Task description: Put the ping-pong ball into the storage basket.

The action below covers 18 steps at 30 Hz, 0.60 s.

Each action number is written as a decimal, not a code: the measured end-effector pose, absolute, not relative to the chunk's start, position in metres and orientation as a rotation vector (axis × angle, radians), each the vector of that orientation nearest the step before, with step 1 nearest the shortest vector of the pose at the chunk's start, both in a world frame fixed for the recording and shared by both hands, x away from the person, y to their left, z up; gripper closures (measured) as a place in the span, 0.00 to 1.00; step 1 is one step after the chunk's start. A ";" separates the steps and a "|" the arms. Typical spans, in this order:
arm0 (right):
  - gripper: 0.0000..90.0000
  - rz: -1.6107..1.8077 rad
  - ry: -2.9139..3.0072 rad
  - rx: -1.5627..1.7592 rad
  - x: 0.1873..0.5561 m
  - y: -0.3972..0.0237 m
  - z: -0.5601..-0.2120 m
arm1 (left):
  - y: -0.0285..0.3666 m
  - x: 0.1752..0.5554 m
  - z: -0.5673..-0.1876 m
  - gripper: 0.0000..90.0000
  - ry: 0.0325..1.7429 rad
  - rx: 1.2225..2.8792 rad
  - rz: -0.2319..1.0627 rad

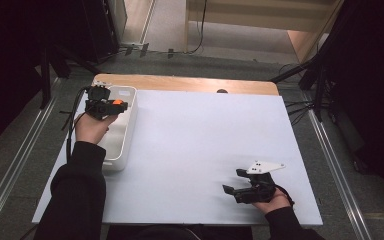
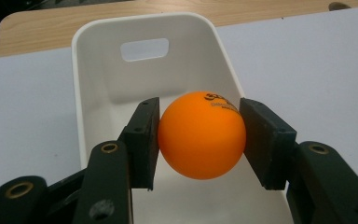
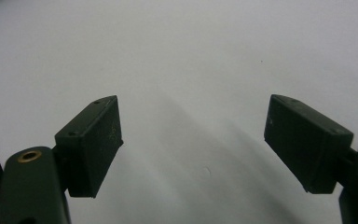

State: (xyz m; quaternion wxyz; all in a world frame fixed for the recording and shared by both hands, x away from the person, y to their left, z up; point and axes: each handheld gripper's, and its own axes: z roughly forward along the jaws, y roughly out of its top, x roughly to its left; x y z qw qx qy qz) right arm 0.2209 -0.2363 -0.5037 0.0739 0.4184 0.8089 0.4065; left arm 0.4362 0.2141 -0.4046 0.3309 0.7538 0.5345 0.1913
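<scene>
One orange ping-pong ball [image 2: 201, 135], light, smooth and easily dented, sits pinched at its widest girth in the left claw [image 2: 200, 140] above the white bin [image 2: 93, 93], while the right claw [image 3: 193, 149] gapes empty over the desk [image 3: 191, 56].

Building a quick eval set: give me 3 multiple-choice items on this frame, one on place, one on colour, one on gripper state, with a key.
1. Where is the ball?
A. lying on the white table
B. between the left gripper jaws, above the white bin
C. in the right gripper

2. What colour is the ball?
A. orange
B. white
C. green

3. How does the right gripper stand?
A. shut on a ball
B. shut on nothing
C. open, nothing between its jaws

Key:
1 B, both pads press the ball's sides with the bin's inside behind it.
2 A, plainly orange with dark print.
3 C, jaws stand wide apart over bare table.
</scene>
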 end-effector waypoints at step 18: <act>0.20 1.222 2.429 1.256 0.221 -0.236 -0.503 | 0.215 0.431 -0.391 0.21 1.330 1.968 0.521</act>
